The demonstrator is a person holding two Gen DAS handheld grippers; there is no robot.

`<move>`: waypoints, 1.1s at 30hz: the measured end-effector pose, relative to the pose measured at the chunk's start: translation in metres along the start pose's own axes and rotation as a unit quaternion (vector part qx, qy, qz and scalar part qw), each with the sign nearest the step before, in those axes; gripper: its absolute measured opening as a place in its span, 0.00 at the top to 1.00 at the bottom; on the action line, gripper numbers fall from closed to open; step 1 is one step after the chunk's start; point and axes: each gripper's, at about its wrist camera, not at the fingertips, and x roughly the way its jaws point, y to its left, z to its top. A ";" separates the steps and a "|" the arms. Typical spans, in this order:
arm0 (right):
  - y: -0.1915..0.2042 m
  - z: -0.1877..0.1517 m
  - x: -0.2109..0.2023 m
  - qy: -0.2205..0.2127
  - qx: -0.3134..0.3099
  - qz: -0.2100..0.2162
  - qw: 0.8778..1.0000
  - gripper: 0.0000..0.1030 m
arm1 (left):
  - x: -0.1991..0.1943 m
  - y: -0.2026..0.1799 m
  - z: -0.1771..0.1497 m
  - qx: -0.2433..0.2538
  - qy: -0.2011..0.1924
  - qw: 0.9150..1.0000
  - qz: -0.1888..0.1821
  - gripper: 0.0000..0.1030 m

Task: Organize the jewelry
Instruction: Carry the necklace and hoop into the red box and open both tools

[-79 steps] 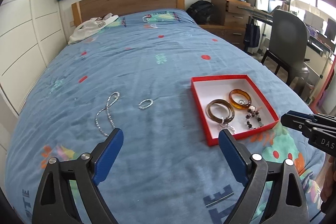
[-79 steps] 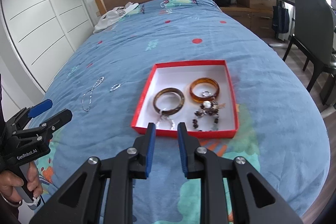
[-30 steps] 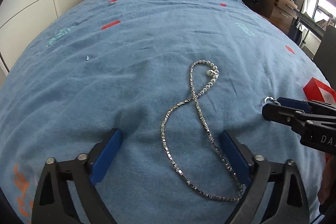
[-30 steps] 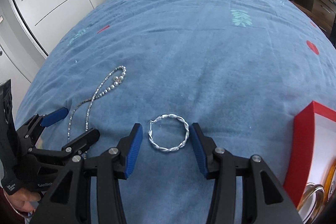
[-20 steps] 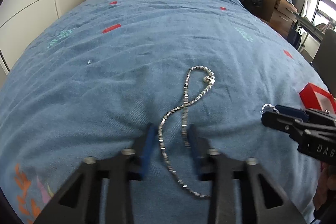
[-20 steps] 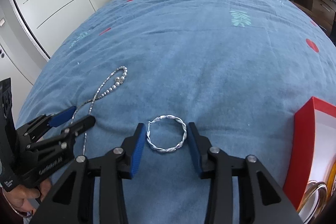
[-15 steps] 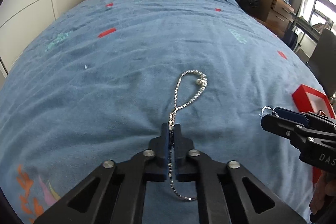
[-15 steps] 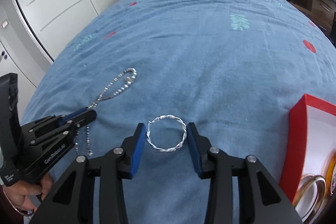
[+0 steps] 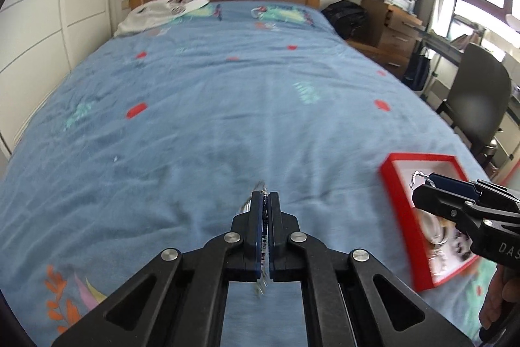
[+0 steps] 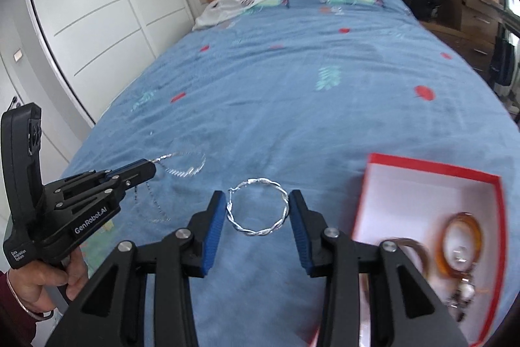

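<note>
The left gripper (image 9: 265, 200) was clamped on the silver chain necklace (image 10: 182, 165), lifting it off the blue bedspread (image 9: 211, 119), its loop dangling and blurred. The right gripper (image 10: 257, 210) carried the twisted silver hoop (image 10: 258, 207) pinched between its fingers, seemingly clear of the fabric, though that was hard to confirm. The red box (image 10: 432, 171) waited just to the right. Best approach, I'd say: carry both slowly, keep the chain from swinging or snagging, and lower each inside the walls before letting go.

Blue red-dotted bedspread (image 10: 292, 106), red white-lined box (image 10: 432, 166), silver hoop (image 10: 258, 206).
</note>
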 end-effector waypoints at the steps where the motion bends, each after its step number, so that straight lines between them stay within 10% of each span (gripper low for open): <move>1: -0.007 0.001 -0.010 -0.006 0.005 -0.004 1.000 0.63 | -0.004 -0.007 0.003 0.002 -0.003 1.000 -0.005 0.98; 17: -0.118 -0.009 -0.100 -0.036 0.046 -0.088 0.994 0.63 | -0.012 -0.167 0.045 0.065 -0.027 0.989 -0.131 0.98; 33: -0.194 -0.016 -0.022 0.014 0.072 -0.088 0.993 0.63 | 0.099 -0.208 0.028 0.082 0.041 0.990 -0.107 0.98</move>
